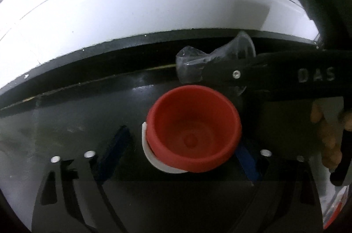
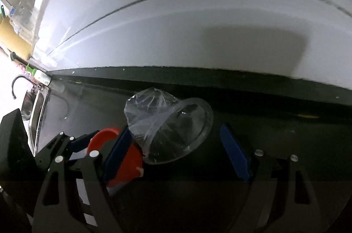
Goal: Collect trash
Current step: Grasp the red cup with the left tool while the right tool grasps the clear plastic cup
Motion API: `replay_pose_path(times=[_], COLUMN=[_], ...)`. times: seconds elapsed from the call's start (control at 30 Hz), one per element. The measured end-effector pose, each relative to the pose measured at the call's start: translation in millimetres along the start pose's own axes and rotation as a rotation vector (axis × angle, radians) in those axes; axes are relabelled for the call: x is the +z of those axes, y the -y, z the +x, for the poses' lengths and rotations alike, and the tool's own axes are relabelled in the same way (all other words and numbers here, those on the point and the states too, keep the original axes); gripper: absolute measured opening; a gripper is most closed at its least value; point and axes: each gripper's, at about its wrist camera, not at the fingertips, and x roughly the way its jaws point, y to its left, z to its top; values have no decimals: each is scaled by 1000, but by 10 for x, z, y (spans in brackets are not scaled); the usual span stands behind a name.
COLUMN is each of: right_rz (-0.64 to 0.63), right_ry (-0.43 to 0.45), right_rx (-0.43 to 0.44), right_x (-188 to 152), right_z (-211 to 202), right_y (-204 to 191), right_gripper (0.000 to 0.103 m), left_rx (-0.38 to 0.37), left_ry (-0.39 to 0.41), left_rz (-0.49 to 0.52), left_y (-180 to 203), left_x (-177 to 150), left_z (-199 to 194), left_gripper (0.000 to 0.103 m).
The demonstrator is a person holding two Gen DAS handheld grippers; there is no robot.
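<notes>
Nothing looks collected yet; the left gripper (image 1: 187, 151) straddles the red plastic cup (image 1: 193, 131), fingers open; right gripper (image 2: 180, 151) likewise around the crumpled clear plastic cup (image 2: 169, 129) on the dark surface (image 2: 275, 114).

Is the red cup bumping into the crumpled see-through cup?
Cannot tell. In the left wrist view the red cup sits just below the clear cup, but the right gripper covers where they would meet.

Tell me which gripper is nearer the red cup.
Left. The left gripper has the red cup between its open blue fingers. The right gripper sits just beside it, open around the crushed clear plastic cup on the black countertop.
</notes>
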Motion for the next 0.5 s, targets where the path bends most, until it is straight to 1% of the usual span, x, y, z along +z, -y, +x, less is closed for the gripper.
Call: replay_pose_path(times=[0.03, 0.07, 0.1, 0.17, 0.23, 0.27, 0.3, 0.4, 0.5], right_rz=[-4, -7, -10, -18, -21, -20, -20, -30, -39], right_ry=[-3, -3, 2, 11, 21, 24, 26, 37, 53], right_rx=[2, 6, 10, 8, 7, 7, 6, 2, -9], right_x=[-6, -11, -18, -24, -38, -24, -24, -25, -41], right_z=[15, 27, 23, 15, -31, -34, -51, -155, -296], right_y=[0, 0, -5, -24, -52, -50, -61, -114, -168], right_gripper=[58, 52, 52, 49, 48, 48, 48, 48, 48], left_rx=[-10, -8, -12, -22, -24, -23, -21, -11, -4], left_ry=[-3, 6, 5, 9, 14, 12, 10, 5, 19], left_rz=[-3, 5, 11, 10, 14, 16, 16, 5, -9], left_y=[-8, -3, 5, 6, 35, 41, 42, 21, -2], left_x=[-2, 0, 5, 5, 3, -3, -13, -39, -59], left_z=[10, -1, -3, -36, -63, -76, -101, -177, -314], left_gripper=[74, 65, 63, 62, 61, 60, 55, 54, 54])
